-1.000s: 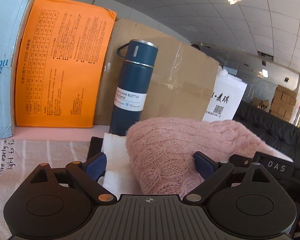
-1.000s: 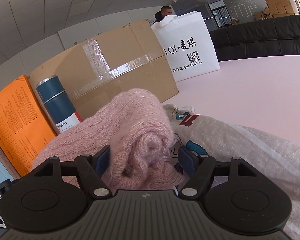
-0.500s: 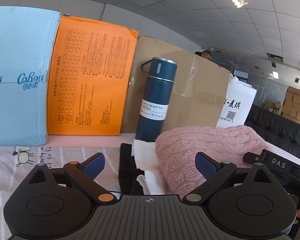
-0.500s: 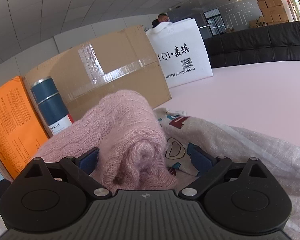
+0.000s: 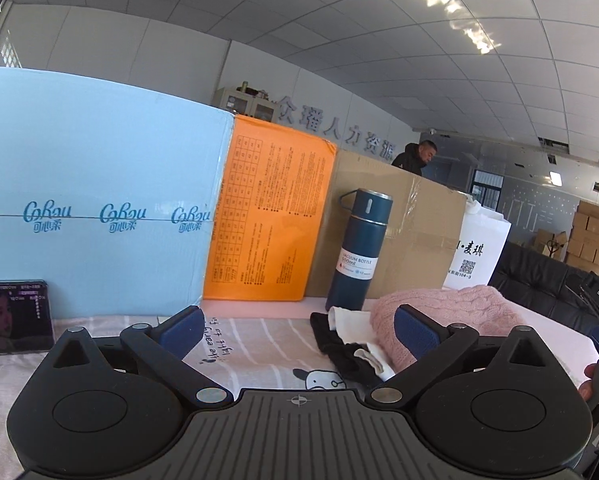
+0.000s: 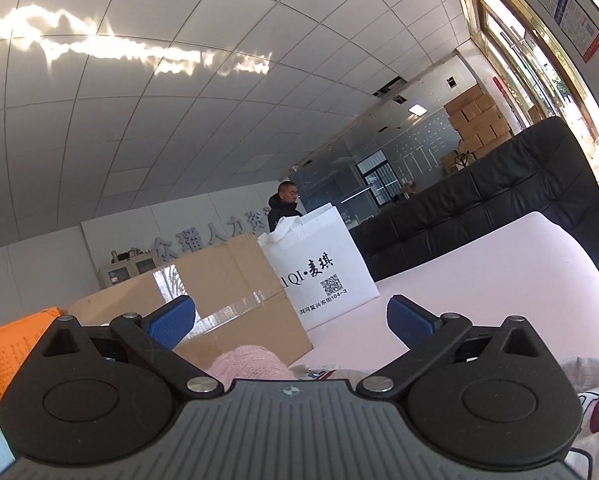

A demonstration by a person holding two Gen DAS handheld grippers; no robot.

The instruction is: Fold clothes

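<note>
The left gripper (image 5: pixel 297 330) has its blue pads spread wide with nothing between them, poised above a striped printed sheet (image 5: pixel 255 344). Just past its right pad, at about two o'clock, lies the folded pink sweater (image 5: pixel 447 314), resting on a white garment (image 5: pixel 355 326) and a black garment (image 5: pixel 331 340) that stick out from under it toward ten o'clock. At nine o'clock a phone (image 5: pixel 13 316) with a lit screen leans against a light blue box (image 5: pixel 99 216). Farther off at one o'clock a dark blue vacuum bottle (image 5: pixel 359 248) stands upright, with an orange box (image 5: pixel 271 220) and a cardboard box (image 5: pixel 399 228) behind it.

The right gripper (image 6: pixel 291 318) is likewise spread wide and empty, tilted up toward the ceiling. Only the top of the pink sweater (image 6: pixel 251 366) shows just over the gripper body at six o'clock. Beyond it stand the cardboard box (image 6: pixel 219 292) and, at twelve o'clock, a white tote bag (image 6: pixel 323 272) on the pink tabletop (image 6: pixel 499 280).
</note>
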